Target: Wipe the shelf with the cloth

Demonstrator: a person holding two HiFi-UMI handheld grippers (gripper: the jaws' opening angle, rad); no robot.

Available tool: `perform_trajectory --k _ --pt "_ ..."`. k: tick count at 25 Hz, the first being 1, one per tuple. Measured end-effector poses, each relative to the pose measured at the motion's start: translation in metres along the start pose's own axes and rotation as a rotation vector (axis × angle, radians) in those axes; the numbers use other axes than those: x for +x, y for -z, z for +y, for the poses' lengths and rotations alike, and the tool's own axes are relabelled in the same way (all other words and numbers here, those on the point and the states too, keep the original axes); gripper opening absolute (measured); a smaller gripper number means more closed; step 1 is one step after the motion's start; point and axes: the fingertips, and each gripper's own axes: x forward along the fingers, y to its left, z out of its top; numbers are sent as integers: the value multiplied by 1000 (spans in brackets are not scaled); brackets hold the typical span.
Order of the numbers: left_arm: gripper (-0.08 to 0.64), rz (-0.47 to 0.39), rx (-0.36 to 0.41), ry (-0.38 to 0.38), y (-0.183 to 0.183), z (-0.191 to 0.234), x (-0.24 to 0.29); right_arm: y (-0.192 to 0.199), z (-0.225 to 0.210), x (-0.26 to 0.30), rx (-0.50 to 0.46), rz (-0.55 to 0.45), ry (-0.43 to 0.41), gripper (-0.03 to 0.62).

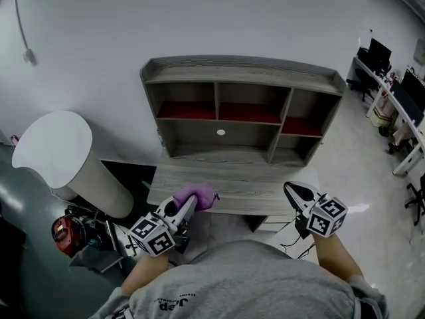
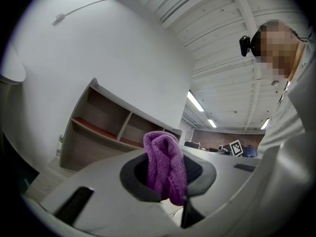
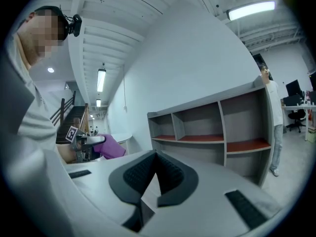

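Nearest to the head camera is the person's grey shirt (image 1: pixel 239 281), at the bottom of the frame, and both forearms reach forward from it. At the lower left, the left gripper (image 1: pixel 188 207) has its fingers closed on the purple cloth (image 1: pixel 197 195). The left gripper view shows a folded bunch of the cloth standing up between the dark pads. The cloth is above the front left part of the counter (image 1: pixel 265 188), in front of the shelf (image 1: pixel 246 98); I cannot tell if it touches the wood. At the lower right, the right gripper (image 1: pixel 295 193) has its fingers pressed together with nothing between them, and it is well apart from the cloth.

The shelf stands in the upper middle of the frame against the white wall, with open compartments and red boards inside.

The cloth looks knitted, soft and light, so it will probably bend and fold under any push. I think the present hold on a thick bunch is good, because a loose part stays free to meet the surface.
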Motion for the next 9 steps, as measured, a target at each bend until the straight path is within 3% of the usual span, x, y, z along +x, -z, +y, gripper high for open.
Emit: perform_trajectory --k 9 --pt "71 6 -16 13 -2 -2 0 -4 5 4 -8 -6 -13 17"
